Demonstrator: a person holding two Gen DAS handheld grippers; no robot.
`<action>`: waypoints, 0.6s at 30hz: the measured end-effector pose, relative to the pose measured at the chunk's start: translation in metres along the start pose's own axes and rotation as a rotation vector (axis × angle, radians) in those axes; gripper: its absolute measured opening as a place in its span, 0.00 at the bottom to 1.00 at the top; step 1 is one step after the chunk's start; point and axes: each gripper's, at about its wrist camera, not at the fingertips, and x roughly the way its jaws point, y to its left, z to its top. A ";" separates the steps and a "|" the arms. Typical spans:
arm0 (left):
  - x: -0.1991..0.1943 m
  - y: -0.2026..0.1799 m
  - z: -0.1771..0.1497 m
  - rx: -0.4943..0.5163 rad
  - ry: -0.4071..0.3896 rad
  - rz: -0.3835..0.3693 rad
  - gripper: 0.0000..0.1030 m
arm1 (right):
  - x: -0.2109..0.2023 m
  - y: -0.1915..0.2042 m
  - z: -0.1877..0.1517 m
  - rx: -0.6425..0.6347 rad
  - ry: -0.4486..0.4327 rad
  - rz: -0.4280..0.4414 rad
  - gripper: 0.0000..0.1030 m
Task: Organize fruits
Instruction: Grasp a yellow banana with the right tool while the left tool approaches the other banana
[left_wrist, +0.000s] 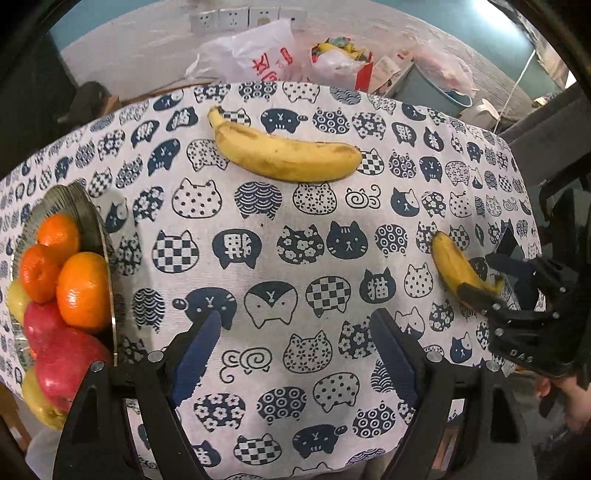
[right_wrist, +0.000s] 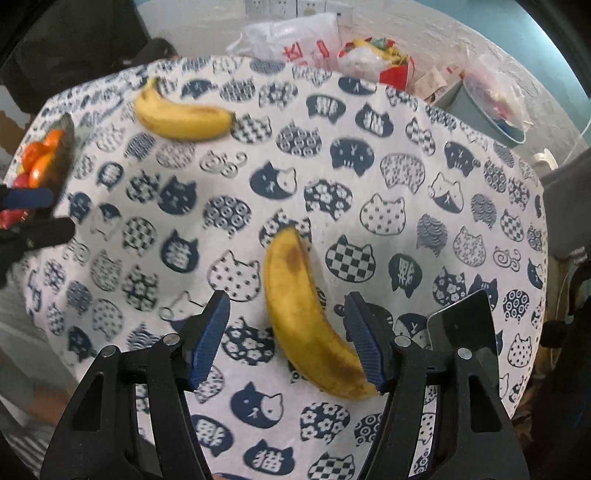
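My open right gripper (right_wrist: 286, 343) straddles a soft, easily bruised banana (right_wrist: 306, 321); I'd pinch mid-body, left gripper (left_wrist: 295, 354) open, empty.

A table draped in a cat-print cloth (left_wrist: 288, 236) carried everything; on its far side lay one banana (left_wrist: 284, 151), stem to the left; a second banana (right_wrist: 306, 314) lay on the cloth near the right edge; a fruit-filled metal bowl (left_wrist: 92, 221) sat at the left edge.
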 end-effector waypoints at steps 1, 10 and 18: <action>0.002 0.000 0.001 -0.004 0.005 -0.003 0.82 | 0.004 -0.001 -0.001 -0.003 0.010 -0.004 0.63; 0.012 0.003 0.015 -0.049 0.012 -0.014 0.82 | 0.035 -0.004 -0.015 -0.023 0.099 -0.027 0.51; 0.012 0.011 0.039 -0.119 -0.024 -0.019 0.83 | 0.036 -0.010 -0.010 0.005 0.049 -0.023 0.34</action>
